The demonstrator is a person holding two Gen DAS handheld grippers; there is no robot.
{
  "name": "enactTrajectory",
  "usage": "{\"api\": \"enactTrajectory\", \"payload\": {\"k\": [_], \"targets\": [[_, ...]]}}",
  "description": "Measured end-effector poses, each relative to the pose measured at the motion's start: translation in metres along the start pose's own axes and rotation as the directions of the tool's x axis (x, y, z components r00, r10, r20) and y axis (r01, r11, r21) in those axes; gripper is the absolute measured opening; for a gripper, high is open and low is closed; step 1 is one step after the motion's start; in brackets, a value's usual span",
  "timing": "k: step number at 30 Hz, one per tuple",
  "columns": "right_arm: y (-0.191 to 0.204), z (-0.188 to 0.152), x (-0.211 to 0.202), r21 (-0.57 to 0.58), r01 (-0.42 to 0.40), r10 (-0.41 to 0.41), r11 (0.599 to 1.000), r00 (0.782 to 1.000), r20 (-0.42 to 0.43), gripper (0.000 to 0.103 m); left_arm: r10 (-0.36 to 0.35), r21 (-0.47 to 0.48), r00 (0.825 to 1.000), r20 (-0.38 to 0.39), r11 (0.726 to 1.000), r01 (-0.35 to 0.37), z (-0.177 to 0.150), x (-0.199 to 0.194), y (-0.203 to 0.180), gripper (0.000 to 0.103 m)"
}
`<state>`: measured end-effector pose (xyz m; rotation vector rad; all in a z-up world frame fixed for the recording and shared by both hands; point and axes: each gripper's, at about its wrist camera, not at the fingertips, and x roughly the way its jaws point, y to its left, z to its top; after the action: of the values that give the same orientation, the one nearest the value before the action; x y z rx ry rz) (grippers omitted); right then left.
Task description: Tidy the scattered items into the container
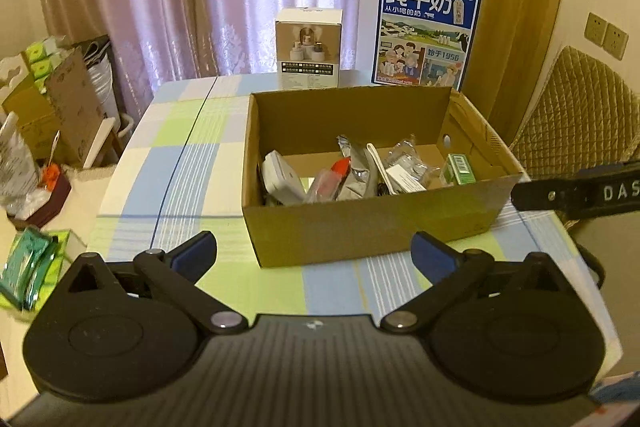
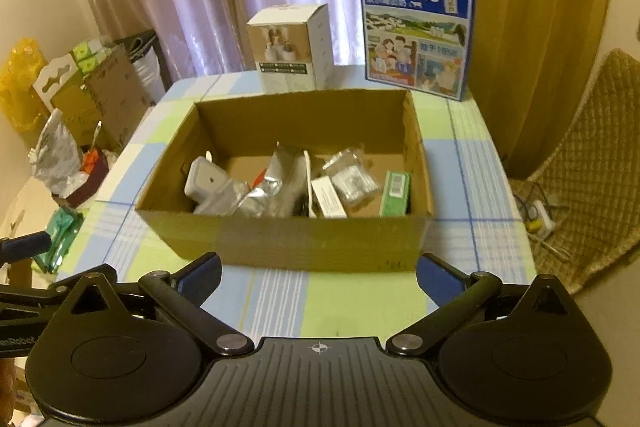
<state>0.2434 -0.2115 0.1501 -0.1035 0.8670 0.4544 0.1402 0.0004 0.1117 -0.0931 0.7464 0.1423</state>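
The task looks almost finished, as far as I can judge. The cardboard box [image 2: 285, 227] stands in the middle of the worktop [image 2: 340, 303], and the scattered items lie inside it: a white device [image 2: 208, 183] by the left wall of the box, a silver foil pouch [image 2: 272, 187] beside it, a clear plastic bag [image 2: 352, 179] further right, and a small green carton [image 2: 396, 193] against the right wall. On the checked cloth around the box I see no loose small item.

Both tools hover in front of the box, on its near side. The left gripper [image 1: 314, 255] has its jaws spread wide with nothing between them, and the right gripper [image 2: 318, 273] is the same, empty and wide.

Behind the box stand a white product box [image 2: 290, 47] and a blue milk carton case [image 2: 418, 27]; they seem to be background, not things to tidy. A green packet [image 1: 28, 267] lies left of the box, beyond the worktop edge; whether it belongs to the task I cannot tell. Nothing blocks the box opening.
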Motion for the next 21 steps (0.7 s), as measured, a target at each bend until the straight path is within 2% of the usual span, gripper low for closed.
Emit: {"api": "enactTrajectory", "payload": {"k": [9,21], "targets": [[0.0,-0.017,-0.046,0.026,-0.004,0.003,1.0,1.0,0.017,0.101,0.052,-0.026,0.999,0.016,0.998,-0.052,-0.006,-0.05,-0.009,0.102],[-0.004,-0.03,-0.091,0.041,0.013,-0.015,0.999,0.999,0.041,0.101,0.031,-0.033,0.997,0.067,0.999,-0.028,-0.007,-0.097,-0.017,0.102]]}}
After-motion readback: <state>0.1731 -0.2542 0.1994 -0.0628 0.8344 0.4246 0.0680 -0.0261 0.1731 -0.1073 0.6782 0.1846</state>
